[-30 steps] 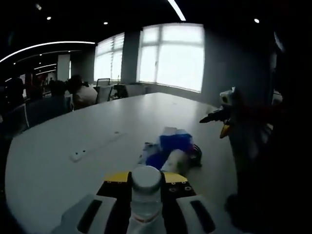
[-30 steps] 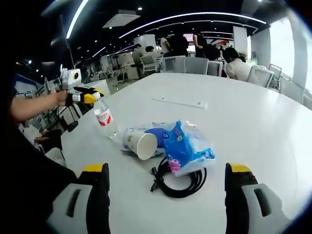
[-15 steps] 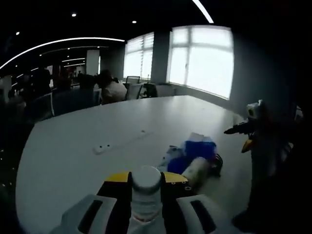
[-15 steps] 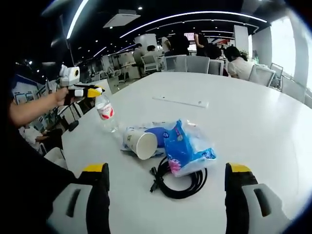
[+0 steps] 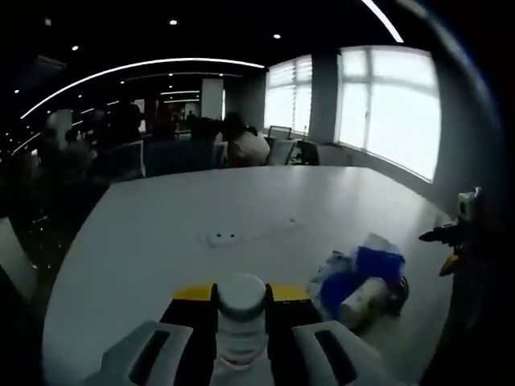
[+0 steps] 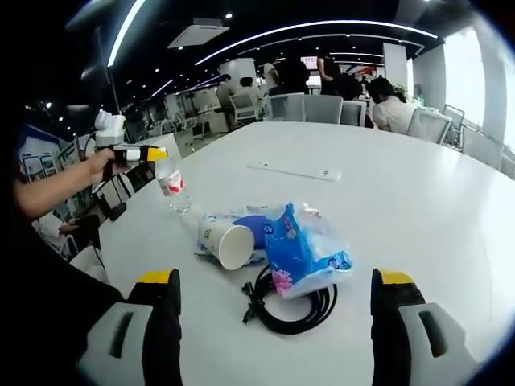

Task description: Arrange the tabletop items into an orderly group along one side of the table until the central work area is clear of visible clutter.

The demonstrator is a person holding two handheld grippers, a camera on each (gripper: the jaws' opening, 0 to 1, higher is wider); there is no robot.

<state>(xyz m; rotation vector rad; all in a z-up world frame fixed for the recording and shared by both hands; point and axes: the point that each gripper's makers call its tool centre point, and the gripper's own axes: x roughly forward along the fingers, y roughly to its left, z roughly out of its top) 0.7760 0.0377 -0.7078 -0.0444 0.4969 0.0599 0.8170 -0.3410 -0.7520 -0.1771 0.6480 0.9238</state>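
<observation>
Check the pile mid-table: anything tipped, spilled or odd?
Yes. The paper cup lies on its side, mouth toward the right gripper, against the blue tissue pack, which rests on the coiled black cable. No spill shows. The left gripper holds the water bottle.

We can read no text anywhere; the bottle's (image 6: pixel 171 185) red label, the paper cup (image 6: pixel 226 242) and the blue packet (image 6: pixel 299 249) carry print too small to make out.

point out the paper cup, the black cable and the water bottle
paper cup (image 6: pixel 228 244), right gripper view, on its open rim
black cable (image 6: pixel 283 307), right gripper view, on the coil's front loop
water bottle (image 6: pixel 172 186), right gripper view, on its red label
</observation>
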